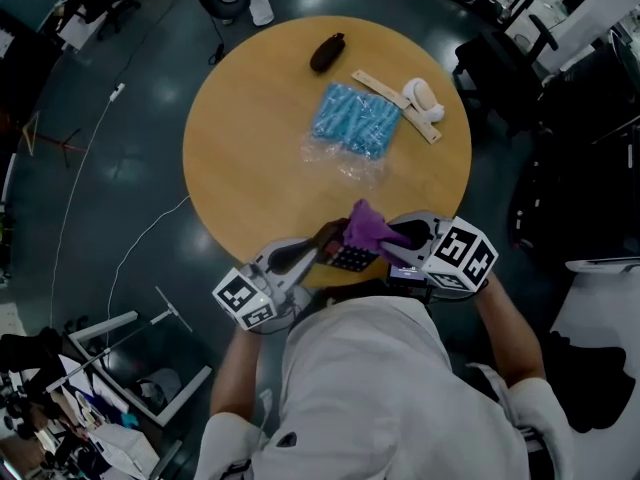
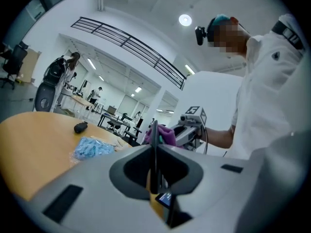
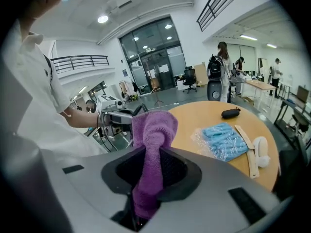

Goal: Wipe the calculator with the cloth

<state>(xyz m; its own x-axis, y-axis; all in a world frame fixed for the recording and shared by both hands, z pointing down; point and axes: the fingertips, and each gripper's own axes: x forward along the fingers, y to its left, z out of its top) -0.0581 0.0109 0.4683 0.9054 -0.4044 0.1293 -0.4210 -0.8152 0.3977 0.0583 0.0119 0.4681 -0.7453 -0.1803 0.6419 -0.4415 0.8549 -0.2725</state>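
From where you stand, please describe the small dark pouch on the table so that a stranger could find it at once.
Find the round wooden table. At its far side from the person, beyond the blue packet in clear wrap, the pouch lies alone near the rim. It is the only black, oval thing there; everything near it is lighter in colour.

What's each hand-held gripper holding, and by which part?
Left hand-held gripper: calculator, clamped edge-on at its screen end. Right hand-held gripper: purple cloth, pinched along a bunched fold, free end sticking out past the jaws.
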